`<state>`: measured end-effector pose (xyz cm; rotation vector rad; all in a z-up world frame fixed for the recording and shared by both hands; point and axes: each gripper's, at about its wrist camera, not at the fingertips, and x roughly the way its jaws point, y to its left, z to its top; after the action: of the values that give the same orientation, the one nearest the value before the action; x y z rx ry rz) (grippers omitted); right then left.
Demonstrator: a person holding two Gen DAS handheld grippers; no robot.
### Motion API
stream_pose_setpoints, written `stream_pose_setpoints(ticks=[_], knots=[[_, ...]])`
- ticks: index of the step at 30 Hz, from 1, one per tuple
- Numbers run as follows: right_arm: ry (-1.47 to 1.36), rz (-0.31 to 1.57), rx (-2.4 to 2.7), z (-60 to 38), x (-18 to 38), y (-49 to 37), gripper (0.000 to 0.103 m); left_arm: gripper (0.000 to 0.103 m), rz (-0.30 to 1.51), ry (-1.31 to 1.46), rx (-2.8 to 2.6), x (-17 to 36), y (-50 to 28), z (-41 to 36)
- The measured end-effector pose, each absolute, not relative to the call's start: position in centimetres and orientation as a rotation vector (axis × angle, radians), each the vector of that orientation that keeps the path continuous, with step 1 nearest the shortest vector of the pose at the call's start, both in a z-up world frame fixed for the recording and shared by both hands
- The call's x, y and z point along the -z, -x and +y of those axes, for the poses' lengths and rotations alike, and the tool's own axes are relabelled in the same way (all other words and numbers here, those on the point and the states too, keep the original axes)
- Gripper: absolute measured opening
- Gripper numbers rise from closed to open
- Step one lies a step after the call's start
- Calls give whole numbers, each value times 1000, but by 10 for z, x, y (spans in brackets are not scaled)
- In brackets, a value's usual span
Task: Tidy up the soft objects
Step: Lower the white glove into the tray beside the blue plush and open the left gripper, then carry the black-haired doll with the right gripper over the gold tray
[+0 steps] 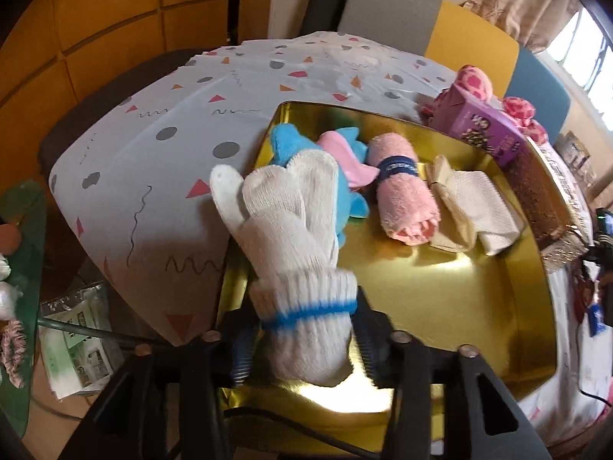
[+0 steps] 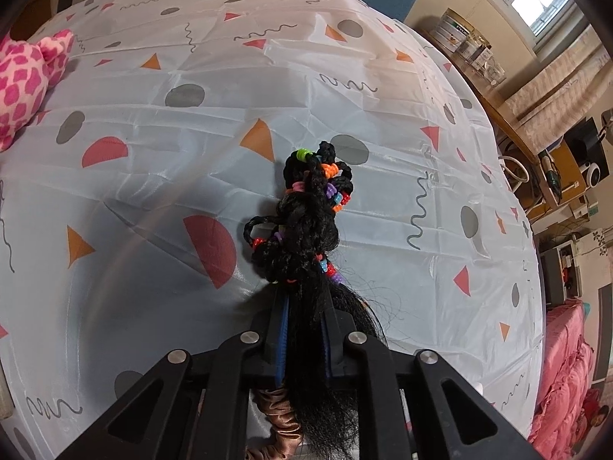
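Left tongs [image 1: 302, 329] apparently loose around white glove [image 1: 291, 226]; right tongs [image 2: 304, 329] clamp braided hairpiece [image 2: 306, 222].

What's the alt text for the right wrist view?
The right gripper is shut on a black braided hairpiece strung with coloured beads, lying on a white tablecloth printed with shapes. A pink spotted plush sits at the left edge.
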<state>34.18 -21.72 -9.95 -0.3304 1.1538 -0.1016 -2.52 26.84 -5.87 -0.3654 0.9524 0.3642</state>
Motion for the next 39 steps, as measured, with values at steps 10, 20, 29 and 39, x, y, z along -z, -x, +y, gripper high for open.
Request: stream_pose_setpoints(ticks=[10,20,29,39], knots=[[191,1152,131,-230,94,-351,11,71,877,297,-413,39,29,268],[67,1072,48,-202,55,-358,7,81,802,232,-407,19,23,241],[92,967,-110,-124,-4,-359,5,81,806,211,-318,18,18,212],[95,899,-263,-75,-45,-343,7,81,787,250,-276,14,26,213]])
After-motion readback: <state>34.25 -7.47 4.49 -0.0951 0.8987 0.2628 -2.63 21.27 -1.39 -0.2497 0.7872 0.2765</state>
